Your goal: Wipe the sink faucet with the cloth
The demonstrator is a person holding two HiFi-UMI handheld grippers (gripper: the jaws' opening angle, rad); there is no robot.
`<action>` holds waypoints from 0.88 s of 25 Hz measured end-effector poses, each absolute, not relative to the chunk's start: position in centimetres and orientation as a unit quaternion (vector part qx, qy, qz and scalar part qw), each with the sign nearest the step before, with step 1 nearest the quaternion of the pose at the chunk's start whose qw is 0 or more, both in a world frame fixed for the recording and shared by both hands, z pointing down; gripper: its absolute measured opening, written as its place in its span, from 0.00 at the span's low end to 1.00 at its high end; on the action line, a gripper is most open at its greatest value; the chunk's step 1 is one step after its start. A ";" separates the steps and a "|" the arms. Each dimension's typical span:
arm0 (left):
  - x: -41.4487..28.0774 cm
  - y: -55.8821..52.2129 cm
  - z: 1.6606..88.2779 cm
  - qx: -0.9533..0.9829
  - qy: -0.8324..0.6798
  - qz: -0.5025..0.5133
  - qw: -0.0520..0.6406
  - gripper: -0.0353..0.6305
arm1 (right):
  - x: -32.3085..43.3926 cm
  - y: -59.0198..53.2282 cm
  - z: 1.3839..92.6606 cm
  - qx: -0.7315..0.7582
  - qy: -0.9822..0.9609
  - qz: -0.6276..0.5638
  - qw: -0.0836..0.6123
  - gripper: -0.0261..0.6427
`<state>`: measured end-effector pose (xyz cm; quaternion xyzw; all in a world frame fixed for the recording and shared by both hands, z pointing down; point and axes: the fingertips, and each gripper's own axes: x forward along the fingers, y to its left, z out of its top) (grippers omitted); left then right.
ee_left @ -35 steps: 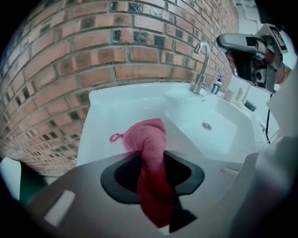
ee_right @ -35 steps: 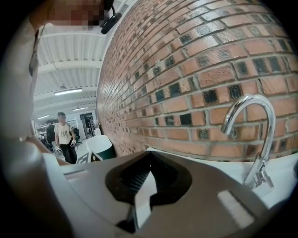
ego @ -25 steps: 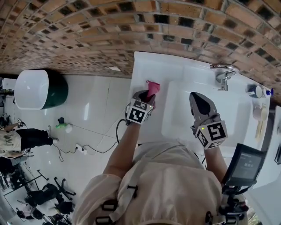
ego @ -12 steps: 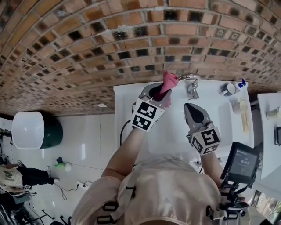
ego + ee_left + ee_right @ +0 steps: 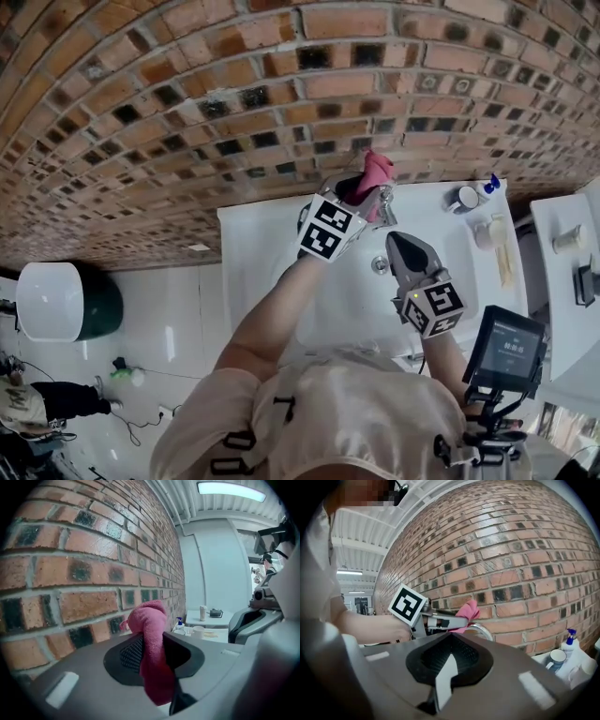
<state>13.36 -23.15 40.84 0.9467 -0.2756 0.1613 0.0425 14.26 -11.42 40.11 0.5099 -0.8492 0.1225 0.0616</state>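
The pink cloth (image 5: 377,172) is clamped between the jaws of the left gripper (image 5: 359,195). A bunched fold is left standing proud of the tips, presumably so that fabric rather than gripper is offered to the metal. In the left gripper view the cloth (image 5: 152,653) is seen pinched between the dark pads, with the brick wall (image 5: 70,573) close by at 9 o'clock. The gripper is held high and nearly level over the back of the white surface (image 5: 248,246). This suits a wipe along the curved spout of the faucet (image 5: 482,631), which is seen in the right gripper view just below the cloth. Whether fabric and chrome are actually touching cannot be told. The right gripper (image 5: 397,242) is kept at 5 o'clock of the left one, over the basin, with its jaws drawn together on nothing. It is judged to be parked clear of the wiping path. A cup (image 5: 462,199) and a soap bottle (image 5: 489,185) are left standing at 3 o'clock of the faucet, out of the way. Against the frame from a second before, the cloth has been carried from the 9 o'clock side of the surface, well apart from the faucet, up to the faucet itself. The right gripper has been brought nearer to the faucet, and far more of the wall is now taken in by the head view.
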 end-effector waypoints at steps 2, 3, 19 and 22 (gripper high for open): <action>12.3 -23.6 41.5 0.942 -0.293 0.154 0.050 0.21 | 14.1 -11.8 40.2 0.504 -0.853 0.122 0.061 0.01; 11.6 -23.8 41.7 0.940 -0.303 0.150 0.055 0.21 | 14.1 -12.0 40.3 0.502 -0.854 0.121 0.062 0.01; 6.8 -23.8 43.3 0.916 -0.370 0.095 0.125 0.22 | 12.9 -13.8 42.6 0.482 -0.864 0.128 0.073 0.01; 10.0 -24.5 40.5 0.930 -0.342 0.086 0.104 0.23 | 13.3 -13.9 42.1 0.485 -0.863 0.127 0.068 0.01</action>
